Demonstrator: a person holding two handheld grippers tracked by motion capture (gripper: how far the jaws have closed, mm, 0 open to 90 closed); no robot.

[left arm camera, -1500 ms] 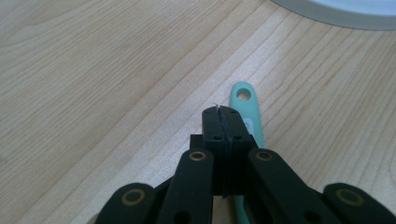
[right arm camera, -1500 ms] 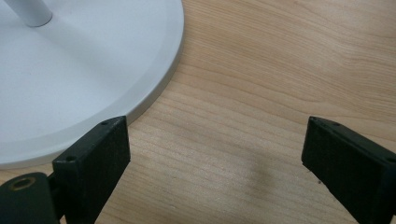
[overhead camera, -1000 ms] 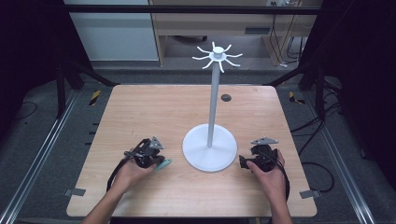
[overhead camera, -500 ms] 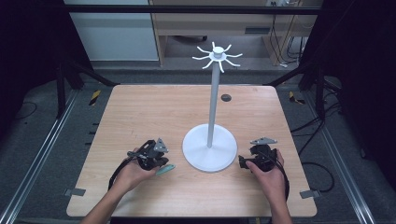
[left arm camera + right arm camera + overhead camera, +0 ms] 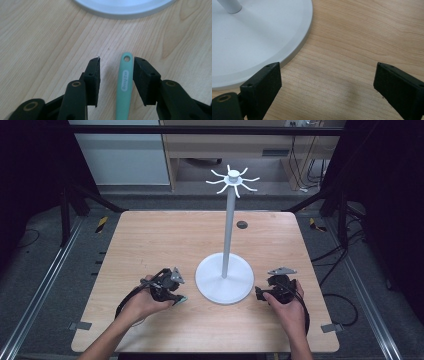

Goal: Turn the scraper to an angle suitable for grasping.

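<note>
L gripper [image 5: 172, 296] low over desk [image 5: 165, 240], near front edge, left of centre. Jaws narrow-ish, either side of mint-green handle [image 5: 125, 82] w/ hole at tip; handle lies flat on wood btwn jaws, closer to one on right of left gripper view, contact unclear. Handle tip points at white stand base [image 5: 223, 285], just short of its rim. R gripper [image 5: 260, 293] near front edge, right of base, jaws wide, nothing btwn them, one jaw just beside base rim. Stand pole upright, hooks on top.
</note>
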